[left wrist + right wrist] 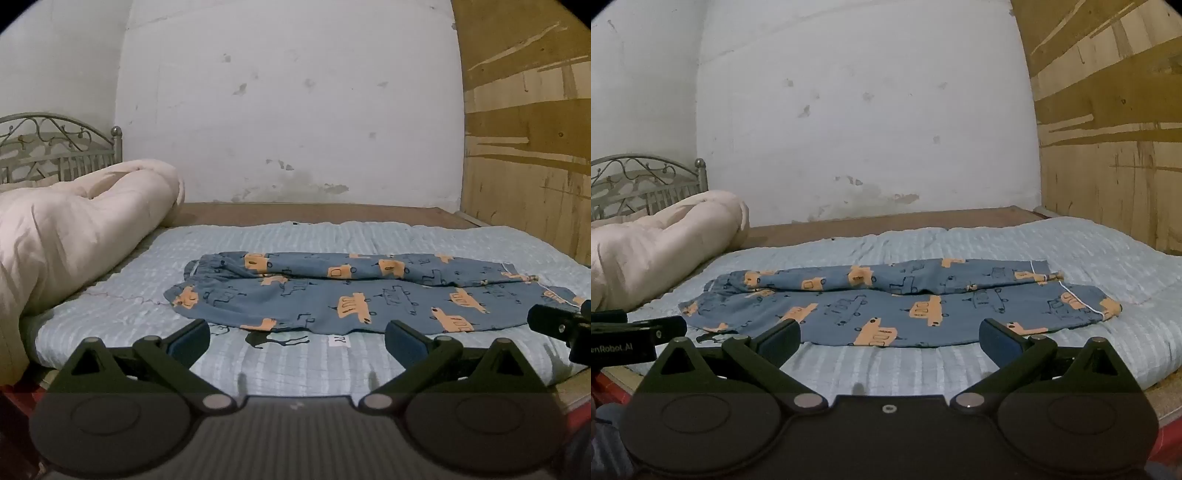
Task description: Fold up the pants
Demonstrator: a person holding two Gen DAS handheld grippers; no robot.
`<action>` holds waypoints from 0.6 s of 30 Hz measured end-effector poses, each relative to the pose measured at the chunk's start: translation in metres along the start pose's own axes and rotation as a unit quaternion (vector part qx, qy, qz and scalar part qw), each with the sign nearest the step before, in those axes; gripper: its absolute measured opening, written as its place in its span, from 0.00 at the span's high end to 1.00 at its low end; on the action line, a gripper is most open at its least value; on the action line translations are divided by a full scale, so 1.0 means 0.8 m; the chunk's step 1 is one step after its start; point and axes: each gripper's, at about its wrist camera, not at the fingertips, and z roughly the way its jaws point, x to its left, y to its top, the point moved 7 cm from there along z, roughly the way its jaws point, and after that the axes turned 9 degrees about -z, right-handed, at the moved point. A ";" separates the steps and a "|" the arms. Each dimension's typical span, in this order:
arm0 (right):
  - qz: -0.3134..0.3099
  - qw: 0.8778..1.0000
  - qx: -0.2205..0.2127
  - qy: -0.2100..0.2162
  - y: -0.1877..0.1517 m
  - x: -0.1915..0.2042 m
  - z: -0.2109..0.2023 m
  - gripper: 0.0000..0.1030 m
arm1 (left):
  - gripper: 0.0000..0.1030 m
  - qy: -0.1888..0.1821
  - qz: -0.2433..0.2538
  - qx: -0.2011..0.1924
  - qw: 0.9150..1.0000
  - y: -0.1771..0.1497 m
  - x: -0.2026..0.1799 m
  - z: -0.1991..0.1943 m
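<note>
Blue pants (369, 295) printed with orange vehicles lie flat on a pale blue quilt (295, 369) covering a bed, waistband to the left, leg ends to the right, one leg laid lengthwise along the far side of the other. The left gripper (297, 338) hovers just in front of the near edge of the pants, its fingers spread wide apart and holding nothing. The right gripper (890, 336) hovers beside it to the right, also spread wide and holding nothing, with the near edge of the pants just beyond its fingertips. Far to the left of both grippers a rolled cream duvet (74, 229) rests against a metal headboard (55, 147). Beyond the pants stands a stained white wall (868, 110), and to the right a wooden panel (1108, 147)
</note>
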 end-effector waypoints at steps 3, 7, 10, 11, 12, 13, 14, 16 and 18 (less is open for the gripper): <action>0.000 1.000 0.001 -0.002 0.000 0.000 0.000 0.01 | 0.01 0.001 -0.001 0.000 1.000 0.000 0.000 -0.001; 0.003 1.000 -0.001 -0.005 0.001 0.002 -0.005 0.01 | 0.01 0.000 -0.002 0.002 1.000 0.000 0.000 0.000; 0.005 1.000 0.000 -0.005 0.004 -0.004 -0.002 0.01 | 0.01 0.000 -0.002 0.002 1.000 0.001 -0.004 -0.002; 0.006 1.000 0.000 -0.006 0.004 -0.005 -0.003 0.01 | 0.01 0.000 -0.003 0.002 1.000 0.000 -0.005 -0.001; 0.006 1.000 0.000 -0.006 0.005 -0.006 -0.003 0.01 | 0.01 0.000 -0.004 0.002 1.000 0.000 -0.005 -0.002; 0.006 1.000 0.000 -0.007 0.002 -0.005 -0.001 0.01 | 0.01 0.000 -0.005 0.002 1.000 0.000 -0.005 -0.002; 0.006 1.000 -0.001 -0.007 0.002 -0.006 -0.002 0.01 | 0.01 0.000 -0.004 0.002 1.000 -0.001 -0.005 -0.001; 0.007 1.000 0.000 -0.007 0.002 -0.006 -0.002 0.01 | 0.01 0.000 -0.004 0.002 1.000 0.000 -0.003 -0.002; 0.006 1.000 -0.001 -0.008 0.002 -0.006 -0.002 0.01 | 0.01 -0.001 -0.005 0.003 1.000 0.000 -0.003 -0.002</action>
